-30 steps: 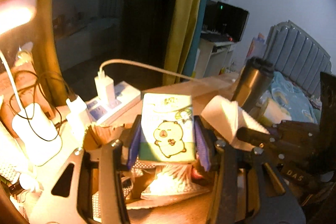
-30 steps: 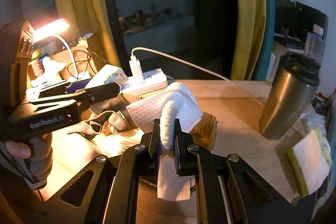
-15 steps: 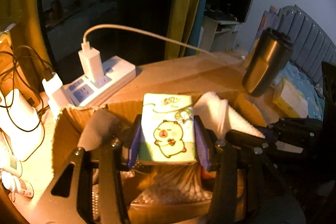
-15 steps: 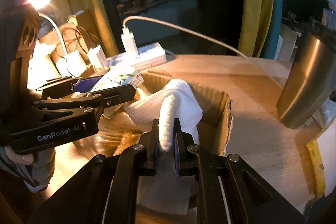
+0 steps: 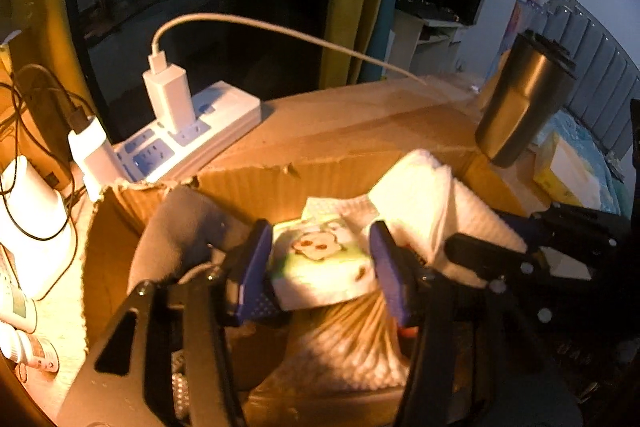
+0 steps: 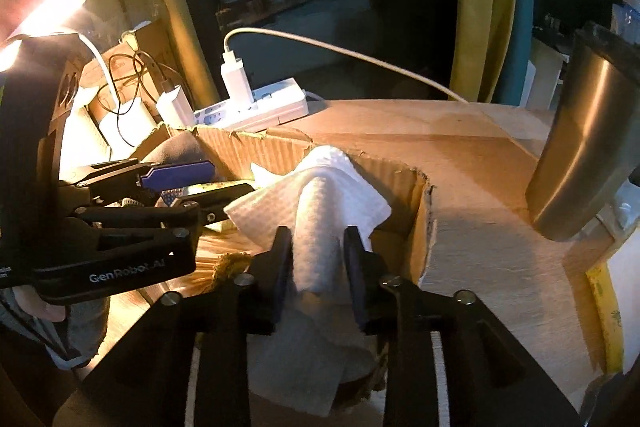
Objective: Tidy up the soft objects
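A tissue pack (image 5: 320, 259) printed with a cartoon animal lies tilted back inside the torn cardboard box (image 5: 240, 179). It sits between the blue pads of my left gripper (image 5: 320, 263), whose jaws are opening and no longer squeeze it. A folded white cloth (image 6: 320, 211) rests on the box's near right corner (image 6: 420, 223). My right gripper (image 6: 318, 251) straddles its raised fold; its jaws are opening, with gaps at both pads. The left gripper (image 6: 208, 185) reaches into the box from the left in the right wrist view. A grey cloth (image 5: 180, 223) lies in the box too.
A white power strip (image 5: 188, 135) with chargers and a cable sits behind the box. A steel tumbler (image 6: 580, 147) stands to the right on the wooden table. A yellow-edged pack (image 5: 568, 175) lies at far right, with a bright lamp (image 6: 40, 7) and small bottles (image 5: 24, 343) at left.
Both grippers sank into the box. The tissue pack went from upright in the left pads to lying back. The right jaws parted off the white cloth.
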`<state>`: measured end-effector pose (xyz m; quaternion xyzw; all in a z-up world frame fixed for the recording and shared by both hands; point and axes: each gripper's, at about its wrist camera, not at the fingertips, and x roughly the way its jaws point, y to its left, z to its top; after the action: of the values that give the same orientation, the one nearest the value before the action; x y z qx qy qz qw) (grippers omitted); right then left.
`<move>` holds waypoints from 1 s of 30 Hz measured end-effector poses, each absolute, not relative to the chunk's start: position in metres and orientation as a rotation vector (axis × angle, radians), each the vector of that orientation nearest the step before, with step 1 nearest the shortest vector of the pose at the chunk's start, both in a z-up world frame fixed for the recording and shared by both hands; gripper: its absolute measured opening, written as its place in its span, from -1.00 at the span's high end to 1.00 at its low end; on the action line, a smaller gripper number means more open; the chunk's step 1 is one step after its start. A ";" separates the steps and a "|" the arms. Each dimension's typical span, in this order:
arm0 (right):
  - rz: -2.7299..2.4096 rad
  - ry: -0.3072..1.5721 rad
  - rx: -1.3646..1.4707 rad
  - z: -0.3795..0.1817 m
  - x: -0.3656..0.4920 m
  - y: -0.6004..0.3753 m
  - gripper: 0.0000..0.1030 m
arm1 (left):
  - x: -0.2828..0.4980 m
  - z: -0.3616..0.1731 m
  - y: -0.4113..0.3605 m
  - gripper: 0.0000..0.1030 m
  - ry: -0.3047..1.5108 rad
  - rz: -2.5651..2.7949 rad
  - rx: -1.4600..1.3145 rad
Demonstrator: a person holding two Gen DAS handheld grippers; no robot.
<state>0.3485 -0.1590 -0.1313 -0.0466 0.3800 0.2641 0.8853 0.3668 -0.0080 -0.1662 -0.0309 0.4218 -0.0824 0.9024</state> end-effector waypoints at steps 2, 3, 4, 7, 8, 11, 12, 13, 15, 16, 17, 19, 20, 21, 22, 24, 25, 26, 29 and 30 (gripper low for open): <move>0.545 0.783 -0.097 -0.126 0.346 -0.160 0.22 | 0.364 -0.162 -0.007 -0.06 0.862 -0.167 -0.064; 0.542 0.780 -0.099 -0.125 0.345 -0.161 0.16 | 0.363 -0.160 -0.006 -0.10 0.858 -0.164 -0.064; 0.536 0.777 -0.104 -0.123 0.343 -0.161 0.15 | 0.362 -0.158 -0.005 -0.20 0.855 -0.160 -0.065; 0.517 0.774 -0.115 -0.118 0.339 -0.162 0.13 | 0.356 -0.149 -0.001 -0.36 0.831 -0.142 -0.069; 0.512 0.772 -0.116 -0.116 0.337 -0.162 0.12 | 0.354 -0.147 0.000 -0.36 0.825 -0.142 -0.071; 0.496 0.764 -0.116 -0.111 0.331 -0.165 0.03 | 0.346 -0.138 0.000 -0.36 0.807 -0.143 -0.061; 0.490 0.759 -0.115 -0.108 0.328 -0.166 0.01 | 0.343 -0.135 0.000 -0.36 0.801 -0.143 -0.057; 0.485 0.755 -0.114 -0.106 0.325 -0.167 0.00 | 0.340 -0.133 0.000 -0.37 0.795 -0.142 -0.053; 0.475 0.747 -0.114 -0.102 0.320 -0.169 0.00 | 0.331 -0.126 0.001 -0.37 0.769 -0.134 -0.046; 0.472 0.743 -0.117 -0.099 0.317 -0.169 0.00 | 0.328 -0.124 0.000 -0.37 0.761 -0.133 -0.047; 0.469 0.740 -0.119 -0.098 0.314 -0.169 0.00 | 0.325 -0.120 0.001 -0.37 0.753 -0.135 -0.051; 0.467 0.732 -0.123 -0.093 0.307 -0.169 0.00 | 0.316 -0.112 0.003 -0.37 0.731 -0.133 -0.055; 0.464 0.727 -0.124 -0.091 0.304 -0.169 0.00 | 0.312 -0.109 0.004 -0.37 0.720 -0.130 -0.056; 0.461 0.721 -0.126 -0.088 0.300 -0.169 0.00 | 0.308 -0.105 0.006 -0.37 0.709 -0.126 -0.057; 0.460 0.716 -0.127 -0.085 0.296 -0.169 0.00 | 0.304 -0.101 0.007 -0.37 0.697 -0.123 -0.061; 0.456 0.705 -0.129 -0.080 0.289 -0.169 0.00 | 0.295 -0.093 0.008 -0.38 0.677 -0.123 -0.069; 0.453 0.698 -0.132 -0.078 0.285 -0.169 0.00 | 0.293 -0.090 0.008 -0.38 0.669 -0.123 -0.071; 0.451 0.691 -0.134 -0.075 0.280 -0.169 0.00 | 0.288 -0.087 0.010 -0.38 0.658 -0.122 -0.073; 0.447 0.673 -0.138 -0.067 0.269 -0.168 0.00 | 0.274 -0.076 0.013 -0.38 0.633 -0.123 -0.081; 0.445 0.664 -0.140 -0.064 0.263 -0.167 0.00 | 0.269 -0.073 0.014 -0.38 0.624 -0.123 -0.081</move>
<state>0.2633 -0.1674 -0.0640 -0.0683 0.3229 0.2165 0.9188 0.2687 0.0136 -0.0728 -0.0400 0.3068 -0.0604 0.9490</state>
